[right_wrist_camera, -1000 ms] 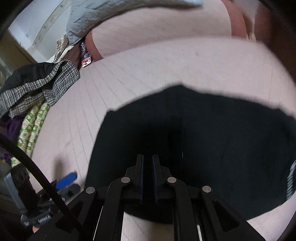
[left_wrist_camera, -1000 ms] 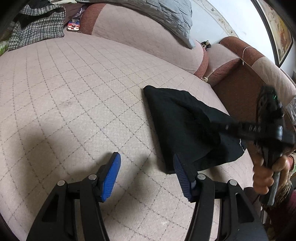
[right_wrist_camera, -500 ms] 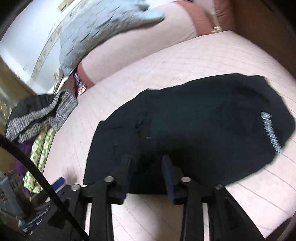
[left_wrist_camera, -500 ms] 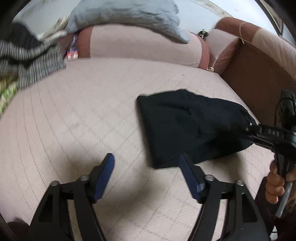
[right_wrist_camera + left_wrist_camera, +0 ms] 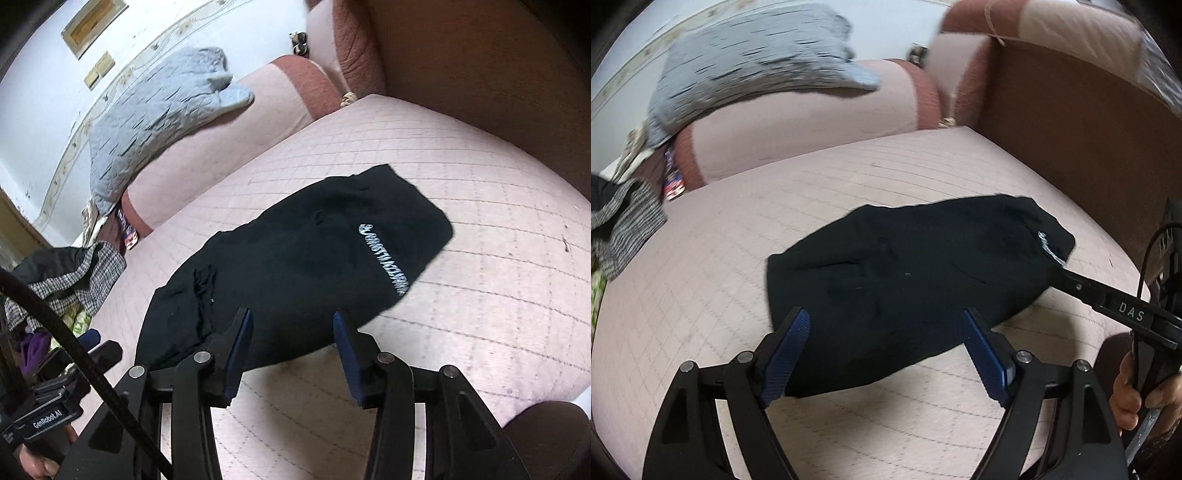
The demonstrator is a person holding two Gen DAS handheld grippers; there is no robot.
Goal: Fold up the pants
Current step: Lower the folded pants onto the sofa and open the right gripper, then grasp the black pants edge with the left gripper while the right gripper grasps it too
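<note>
**Folded black pants on the sofa seat, both claws clear**

Item 1. Black pants [image 5: 916,280]: folded into a compact bundle, lying flat on the sofa seat [image 5: 746,229], roughly mid-seat and nearer the brown armrest end than the cluttered end. White lettering [image 5: 384,260] runs along the fold nearest the armrest. A few creases show on the opposite half. Nothing rests on the bundle.

Item 2. My left claw [image 5: 886,354]: blue pads spread wide and opening further, nothing between them. It hangs above the front edge of the bundle without touching the cloth.

Item 3. My right claw [image 5: 291,345]: jaws parted about halfway and opening, nothing pinched. It sits over the front edge of the pants, clear of the fabric. In the left wrist view its black arm reaches in from the armrest side, with my right hand [image 5: 1134,391] wrapped round the handle.

Item 4. Sofa seat: pale pink, quilted in a diamond grid, bare around the bundle on all sides.

Item 5. Grey quilted cover [image 5: 155,114]: draped over the backrest at the rear edge.

Item 6. Checked garment [image 5: 77,277]: heaped at the far end of the seat, well apart from the pants.

Item 7. Brown armrest [image 5: 1078,140]: rises along the seat's edge beyond the lettered end.
</note>
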